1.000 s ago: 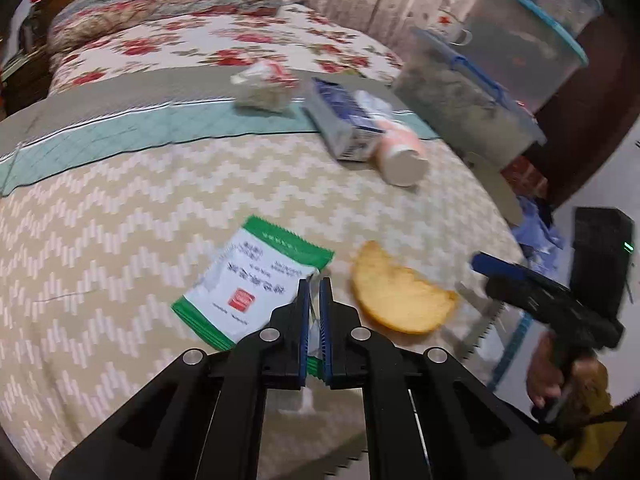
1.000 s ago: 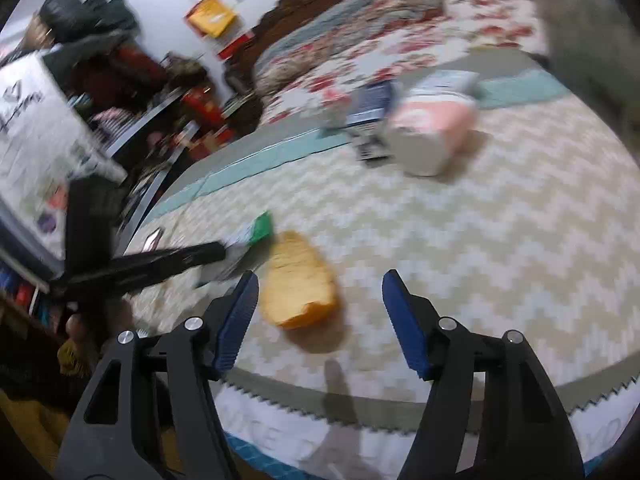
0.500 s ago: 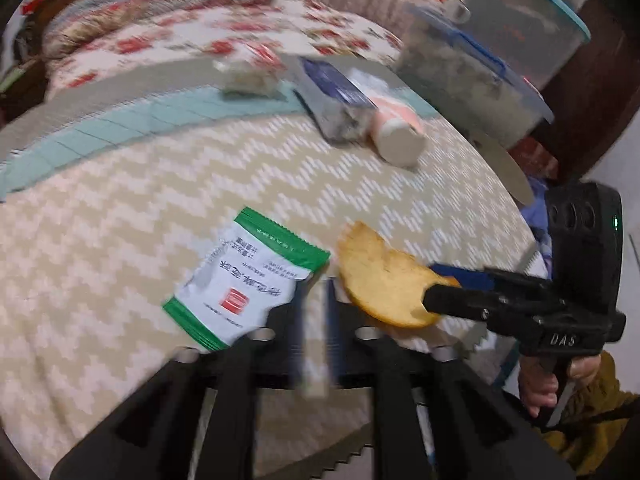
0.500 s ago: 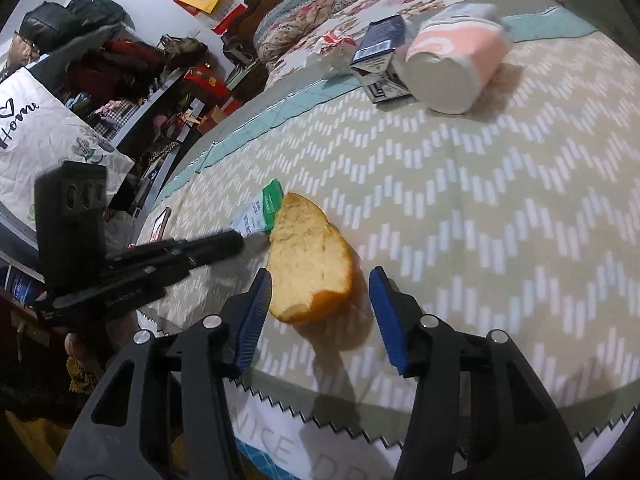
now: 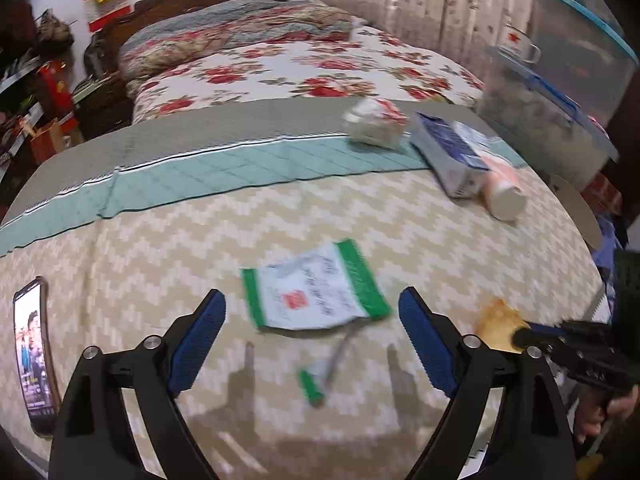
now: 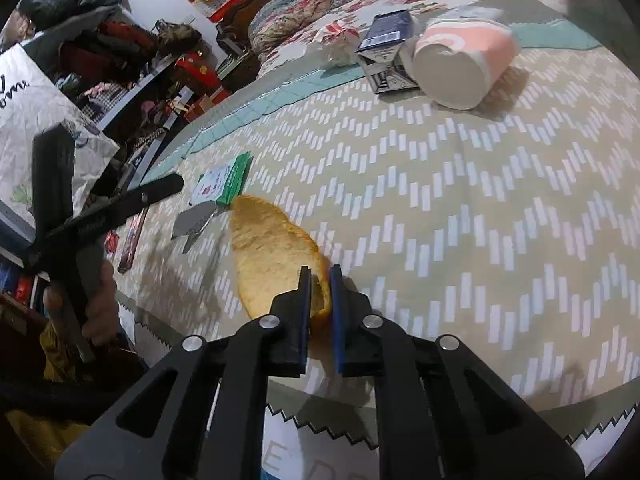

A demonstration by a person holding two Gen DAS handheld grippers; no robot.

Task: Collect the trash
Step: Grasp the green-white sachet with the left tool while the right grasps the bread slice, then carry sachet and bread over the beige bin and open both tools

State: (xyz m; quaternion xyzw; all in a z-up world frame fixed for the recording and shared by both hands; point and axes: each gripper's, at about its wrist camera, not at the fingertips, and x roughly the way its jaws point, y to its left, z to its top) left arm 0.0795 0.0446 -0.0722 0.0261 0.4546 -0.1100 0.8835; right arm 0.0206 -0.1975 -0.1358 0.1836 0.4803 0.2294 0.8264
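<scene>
My right gripper [image 6: 319, 284] is shut on the near edge of an orange peel [image 6: 272, 252] at the bed's front edge; the peel also shows in the left wrist view [image 5: 498, 326]. My left gripper [image 5: 312, 320] is open and empty, just in front of a green-and-white wrapper [image 5: 316, 292] that lies flat on the zigzag blanket [image 5: 168, 264]. A small green scrap [image 5: 311, 387] lies between its fingers. Farther back lie a crumpled white wrapper [image 5: 376, 124], a blue-and-white carton [image 5: 448, 152] and a tipped pink paper cup [image 6: 464, 64].
A phone [image 5: 34, 360] with a lit screen lies at the blanket's left edge. Clear storage bins [image 5: 560, 80] stand to the right of the bed. Cluttered shelves [image 6: 132, 64] stand to the left. A floral quilt [image 5: 304, 68] covers the far bed.
My left gripper went from shut to wide open and drew back from the green-and-white wrapper. My right gripper moved in and shut on the orange peel.
</scene>
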